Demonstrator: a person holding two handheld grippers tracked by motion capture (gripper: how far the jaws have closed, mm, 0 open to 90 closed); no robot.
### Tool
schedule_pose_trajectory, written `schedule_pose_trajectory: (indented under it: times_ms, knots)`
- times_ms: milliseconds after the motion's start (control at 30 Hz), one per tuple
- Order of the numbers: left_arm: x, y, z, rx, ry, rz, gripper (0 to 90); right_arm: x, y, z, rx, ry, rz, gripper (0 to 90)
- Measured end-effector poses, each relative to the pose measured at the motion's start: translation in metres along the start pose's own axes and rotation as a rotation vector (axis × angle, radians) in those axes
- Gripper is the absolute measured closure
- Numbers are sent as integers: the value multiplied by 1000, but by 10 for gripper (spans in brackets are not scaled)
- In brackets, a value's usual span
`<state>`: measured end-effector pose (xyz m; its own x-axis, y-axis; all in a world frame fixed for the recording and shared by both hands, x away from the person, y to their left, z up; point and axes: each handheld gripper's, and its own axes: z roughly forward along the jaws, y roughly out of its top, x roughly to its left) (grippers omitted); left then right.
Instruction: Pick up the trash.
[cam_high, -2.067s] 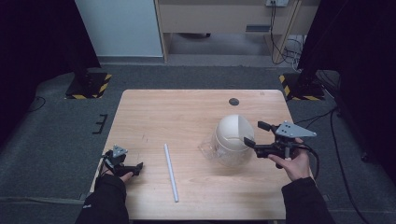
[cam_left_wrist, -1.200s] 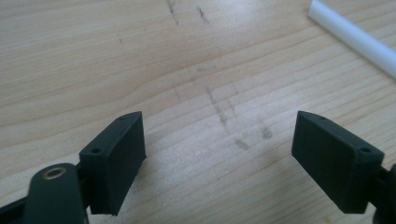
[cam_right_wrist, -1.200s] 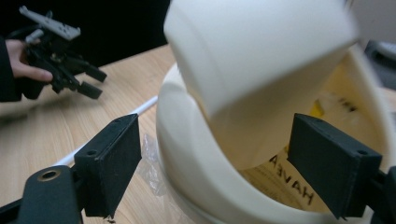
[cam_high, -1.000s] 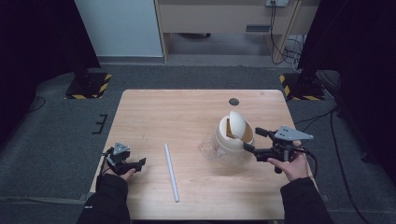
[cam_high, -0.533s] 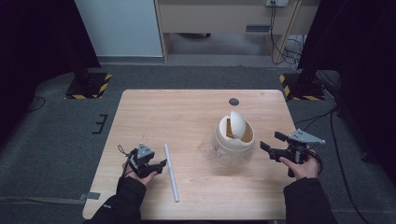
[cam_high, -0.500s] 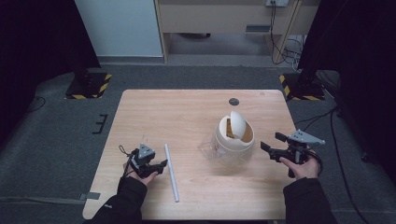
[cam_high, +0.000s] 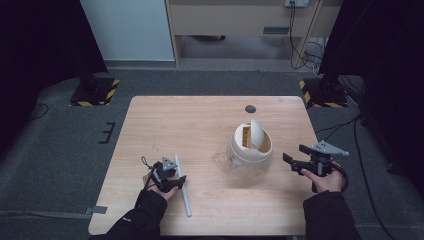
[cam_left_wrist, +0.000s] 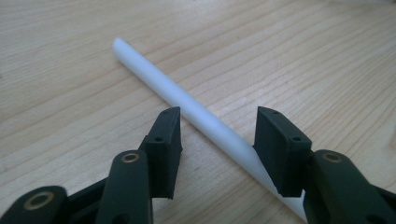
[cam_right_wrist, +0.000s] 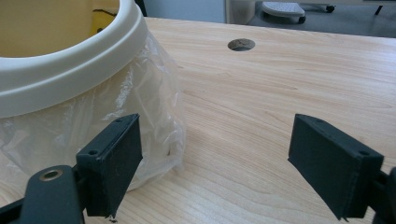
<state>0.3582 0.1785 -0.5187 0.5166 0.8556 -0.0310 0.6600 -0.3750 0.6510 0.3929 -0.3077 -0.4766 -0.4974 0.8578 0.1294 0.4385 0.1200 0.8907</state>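
Rod (cam_left_wrist: 196, 114), white and thin, is lying flat on the near left part of the table (cam_high: 200, 125), running near to far. Left gripper (cam_left_wrist: 218, 133) is straddling it with jaws partly open, one on each side; the rod is passing just beside the right-hand jaw in the left gripper view, and I cannot tell whether they are touching. Bin (cam_high: 250, 152), cream with a clear bag liner (cam_right_wrist: 140, 107), is standing right of centre, its swing lid (cam_high: 257, 132) tilting up; its contents are not showing. Right gripper (cam_right_wrist: 215, 161) is hovering just right of the bin, jaws wide open and holding nothing.
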Motion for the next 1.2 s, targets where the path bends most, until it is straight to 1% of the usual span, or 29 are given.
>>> schedule_pose_trajectory:
  times_ms: [67, 200, 333, 467, 500, 533, 600, 667, 767, 800, 833, 900, 1000, 1067, 1133, 1200]
  knots:
    - [-2, 0, 2, 1, 15, 17, 538, -1, 0, 0, 0, -4, 2, 176]
    - [-1, 2, 2, 6, 15, 14, 645, -2, -1, -1, 1, -9, 1, 178]
    - [5, 2, -1, 17, -3, -3, 771, -2, -1, -1, 2, -11, 0, 181]
    - [8, 2, -2, 22, -20, -10, 791, -3, -1, -2, -1, -14, 8, 183]
    - [8, 2, -4, 2, -30, -10, 793, -3, -1, -2, -4, -14, 10, 183]
    - [8, 2, -4, 2, -30, -10, 793, -3, -1, -2, -4, -14, 10, 183]
    - [7, 7, -12, -60, -50, 1, 793, -4, -1, -3, -6, -15, 6, 183]
    - [6, 11, -20, -116, -64, 9, 793, -4, -1, -3, -12, -17, 13, 184]
    - [5, 15, -31, -194, -74, 16, 793, -5, 0, -4, -21, -23, 19, 185]
    - [5, 15, -31, -194, -74, 16, 793, -5, 0, -4, -21, -23, 19, 185]
    - [5, 17, -38, -241, -80, 14, 793, -4, 1, -5, -30, -24, 21, 188]
    - [5, 19, -44, -284, -86, 14, 793, -4, 2, -5, -41, -19, 28, 188]
    - [2, 23, -55, -365, -96, 30, 793, -2, 4, -6, -58, -10, 35, 188]
    - [0, 26, -62, -411, -101, 42, 793, -2, 6, -6, -68, -5, 31, 188]
    - [-2, 28, -67, -444, -106, 58, 793, 0, 8, -7, -82, 3, 37, 188]
    - [-4, 28, -70, -464, -107, 70, 793, 2, 10, -8, -98, 11, 33, 189]
